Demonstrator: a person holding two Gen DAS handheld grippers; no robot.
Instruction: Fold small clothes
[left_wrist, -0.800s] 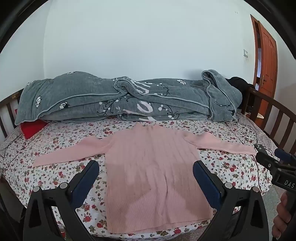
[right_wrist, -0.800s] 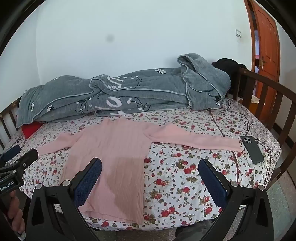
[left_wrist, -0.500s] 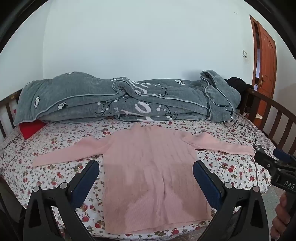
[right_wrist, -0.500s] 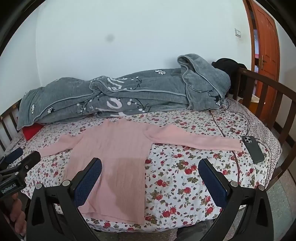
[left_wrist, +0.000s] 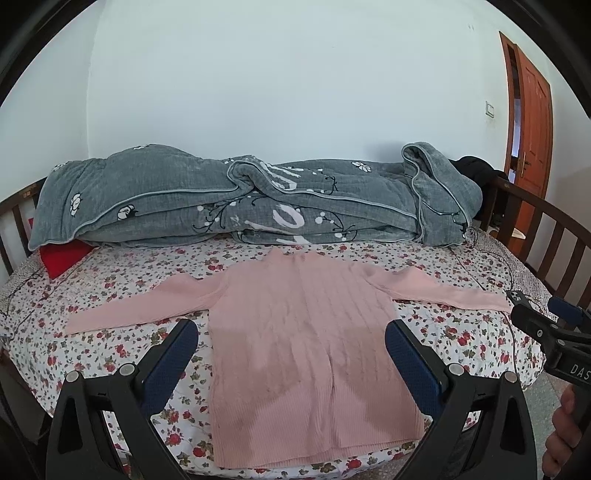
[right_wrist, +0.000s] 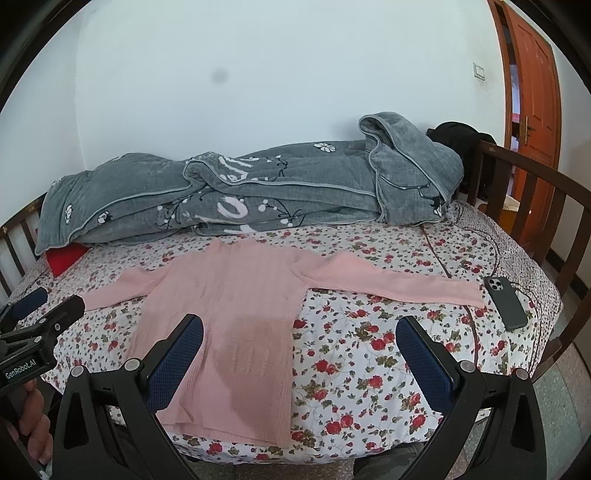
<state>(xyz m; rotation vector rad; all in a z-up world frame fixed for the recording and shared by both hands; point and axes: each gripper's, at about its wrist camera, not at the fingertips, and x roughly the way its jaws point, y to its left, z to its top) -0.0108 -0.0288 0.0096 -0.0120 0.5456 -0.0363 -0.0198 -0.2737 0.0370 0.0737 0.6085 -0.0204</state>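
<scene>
A pink knit sweater (left_wrist: 303, 332) lies flat on the floral bedsheet (left_wrist: 110, 343), sleeves spread to both sides; it also shows in the right wrist view (right_wrist: 236, 314). My left gripper (left_wrist: 291, 350) is open and empty, held above the sweater's lower body near the bed's front edge. My right gripper (right_wrist: 299, 350) is open and empty, over the sweater's right hem and the bare floral sheet (right_wrist: 369, 354). Each gripper shows at the edge of the other's view: the right one (left_wrist: 546, 325), the left one (right_wrist: 33, 314).
A rolled grey quilt (left_wrist: 240, 199) lies along the back of the bed, a red pillow (left_wrist: 61, 254) under its left end. A dark phone (right_wrist: 506, 302) with a cable lies beside the right sleeve's cuff. Wooden rails (right_wrist: 532, 206) bound the bed; an orange door (right_wrist: 532, 85) is far right.
Both grippers have risen or drawn back slightly; the bed and sweater sit a little lower in view. The sweater has not moved and both grippers stay open.
</scene>
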